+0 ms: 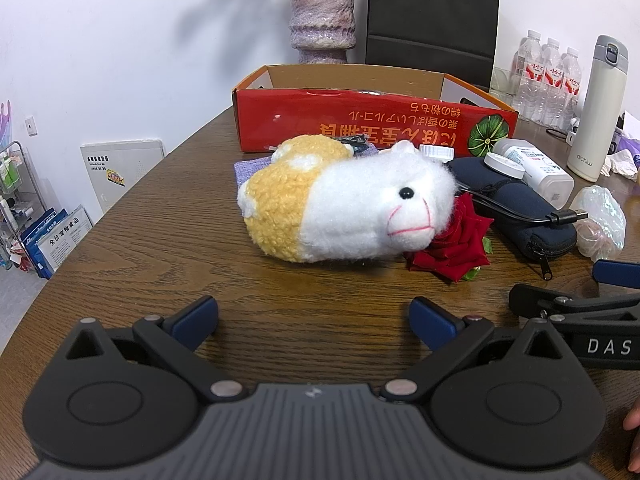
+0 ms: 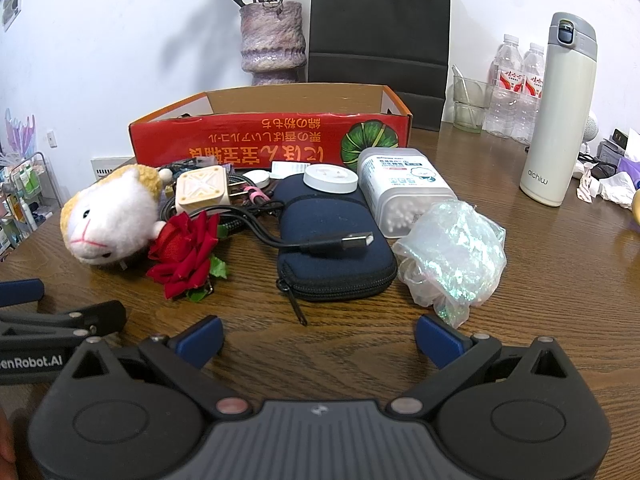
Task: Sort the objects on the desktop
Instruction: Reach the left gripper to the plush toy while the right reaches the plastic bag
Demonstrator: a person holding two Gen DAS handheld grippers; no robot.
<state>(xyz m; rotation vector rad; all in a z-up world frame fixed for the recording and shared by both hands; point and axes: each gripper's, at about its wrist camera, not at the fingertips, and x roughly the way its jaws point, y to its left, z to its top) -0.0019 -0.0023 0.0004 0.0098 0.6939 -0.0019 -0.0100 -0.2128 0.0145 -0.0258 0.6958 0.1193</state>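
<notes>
**Both grippers wide over a cluttered worktop**

The wooden worktop (image 2: 540, 280) carried everything. At its far side, toward twelve o'clock, stood the red cardboard box (image 2: 256, 144), open-topped, its print upside down. In front of it lay the clutter to be sorted: a white-and-yellow plush toy (image 1: 340, 208) on its side, then a navy zip pouch (image 2: 332, 240) at the toy's three o'clock, with a black USB cable (image 2: 320, 242) lying across the pouch. A cotton-swab box (image 2: 400, 188) lay just beyond the pouch, with a crinkled iridescent bag (image 2: 452, 252) beside it, and a red fabric rose (image 2: 184, 248) touched the toy's muzzle. Nearest, at six o'clock, the left gripper (image 1: 314, 320) and right gripper (image 2: 320, 338) hovered with jaws released, spread wide, grasping nothing.
</notes>
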